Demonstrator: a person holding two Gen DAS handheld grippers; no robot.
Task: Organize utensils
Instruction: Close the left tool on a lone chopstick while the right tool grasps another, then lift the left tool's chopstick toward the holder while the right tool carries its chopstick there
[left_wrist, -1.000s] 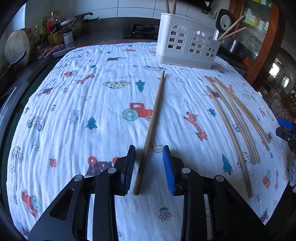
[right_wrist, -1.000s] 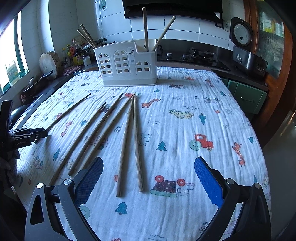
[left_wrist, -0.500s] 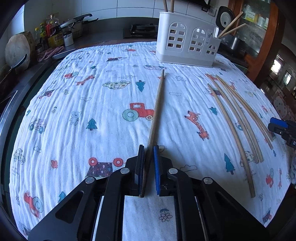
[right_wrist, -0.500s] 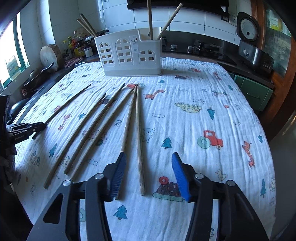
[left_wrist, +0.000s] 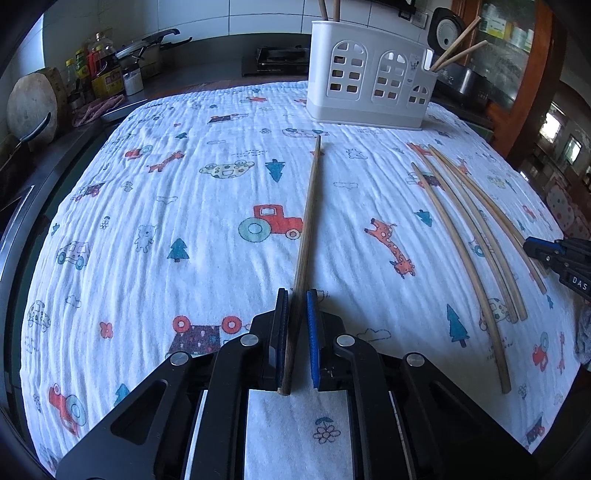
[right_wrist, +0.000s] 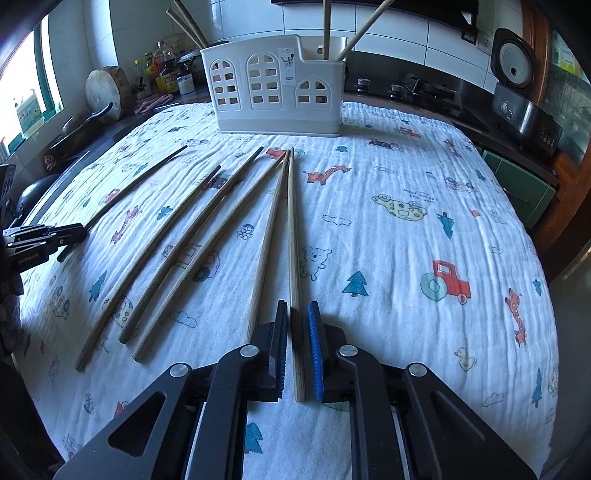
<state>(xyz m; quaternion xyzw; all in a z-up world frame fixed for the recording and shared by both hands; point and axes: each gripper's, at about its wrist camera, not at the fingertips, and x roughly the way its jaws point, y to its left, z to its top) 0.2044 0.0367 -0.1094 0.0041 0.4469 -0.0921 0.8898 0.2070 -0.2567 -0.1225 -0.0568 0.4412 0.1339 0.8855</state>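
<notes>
Both grippers are pinched on a chopstick, each near its blunt end, far from the white holder (right_wrist: 279, 85) that stands at the back of the printed cloth (right_wrist: 424, 236). The left gripper (left_wrist: 295, 302) clamps the lone stick (left_wrist: 308, 218), which lies apart from the others with its tip just short of the holder's front wall. The right gripper (right_wrist: 297, 314) clamps the rightmost stick (right_wrist: 292, 236) of the fan of loose chopsticks (right_wrist: 184, 251); its neighbour lies just beside the left pad, outside the grip.

Gripping at the thick end makes sense: it leaves the long thin part free to be tipped up and dropped tip-first into the holder, where four sticks already stand. Taking the outermost stick of the fan probably keeps the pads from nudging the rest.

Both grippers angle steeply down toward the cloth, fingers pointing along the sticks toward the holder, so each stick runs straight out between the pads. Each gripper shows at the edge of the other's view, low over the near end of the cloth. The sticks appear to rest on the cloth, not yet lifted.
</notes>
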